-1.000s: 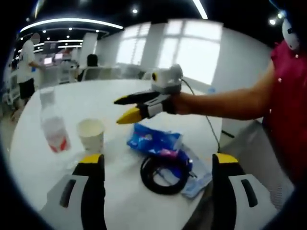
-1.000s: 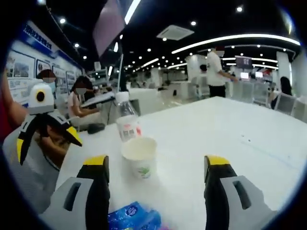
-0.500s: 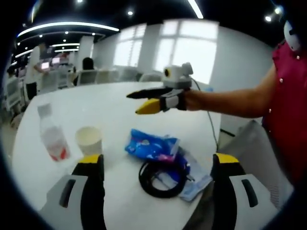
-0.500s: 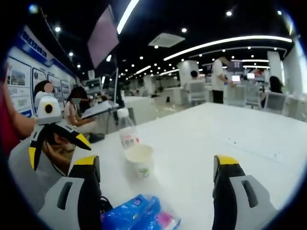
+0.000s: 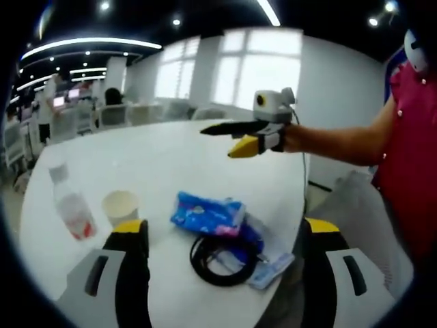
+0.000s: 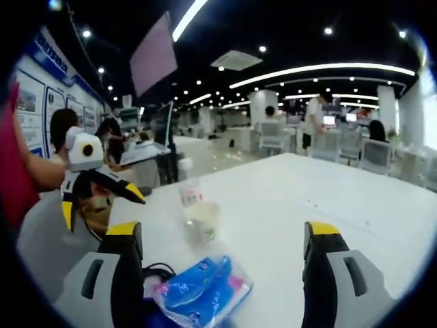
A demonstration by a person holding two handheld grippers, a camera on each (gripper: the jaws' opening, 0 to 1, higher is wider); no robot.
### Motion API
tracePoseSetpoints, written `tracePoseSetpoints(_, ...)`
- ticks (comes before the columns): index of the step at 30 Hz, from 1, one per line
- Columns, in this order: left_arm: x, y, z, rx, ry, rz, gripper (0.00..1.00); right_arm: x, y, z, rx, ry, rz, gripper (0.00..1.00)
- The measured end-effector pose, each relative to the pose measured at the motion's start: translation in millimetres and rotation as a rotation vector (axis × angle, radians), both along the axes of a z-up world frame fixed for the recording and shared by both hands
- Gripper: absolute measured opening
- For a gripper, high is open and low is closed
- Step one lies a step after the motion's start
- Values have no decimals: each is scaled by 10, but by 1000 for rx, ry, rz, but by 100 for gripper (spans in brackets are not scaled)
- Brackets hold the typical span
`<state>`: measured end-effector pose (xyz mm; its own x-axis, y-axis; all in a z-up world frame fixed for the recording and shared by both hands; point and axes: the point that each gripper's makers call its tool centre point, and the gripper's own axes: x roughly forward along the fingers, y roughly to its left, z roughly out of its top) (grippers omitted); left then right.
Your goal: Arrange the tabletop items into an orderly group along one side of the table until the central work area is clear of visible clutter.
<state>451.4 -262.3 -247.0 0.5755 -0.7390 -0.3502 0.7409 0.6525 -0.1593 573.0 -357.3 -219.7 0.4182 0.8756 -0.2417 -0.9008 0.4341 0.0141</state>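
Blue packet (image 5: 207, 213) lay on the white table (image 5: 157, 157) beside a black cable coil (image 5: 220, 258) (coil clearer in left gripper view); paper cup (image 6: 204, 220) and bottle (image 6: 188, 191) stood nearby. Both grippers' jaws were apart, holding nothing: left gripper (image 5: 222, 236), right gripper (image 6: 222, 232).

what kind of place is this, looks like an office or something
Most likely a large open-plan office or lab. Behind the round white table there are rows of desks with monitors and office chairs, people working at a laptop, and long ceiling strip lights.
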Motion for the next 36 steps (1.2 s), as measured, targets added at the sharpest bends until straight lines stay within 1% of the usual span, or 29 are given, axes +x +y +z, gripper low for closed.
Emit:
tracePoseSetpoints(5,-59,-17,24,9,-7,-13,89,-210,-107,-16,-11,-3,-10,96)
tracePoseSetpoints(9,-94,-39,48,12,-12,-26,89,-393,-188,-88,-22,14,-19,95)
tracePoseSetpoints(15,-139,-79,114,19,-29,-47,88,-609,-316,-163,-32,38,-36,95)
tracePoseSetpoints(20,-179,-109,103,31,-28,-70,87,-741,-412,-212,-42,55,-55,94)
tracePoseSetpoints(24,-194,-129,66,46,-23,-90,87,-860,-433,-245,-51,67,-63,93)
tracePoseSetpoints(29,-166,-138,-10,72,-12,-117,85,-959,-454,-305,-72,81,-72,92)
tracePoseSetpoints(32,-137,-155,-21,82,-12,-133,85,-1007,-469,-323,-81,86,-80,92)
tracePoseSetpoints(36,-53,-172,-50,98,-11,-153,83,-1069,-483,-373,-100,100,-85,91)
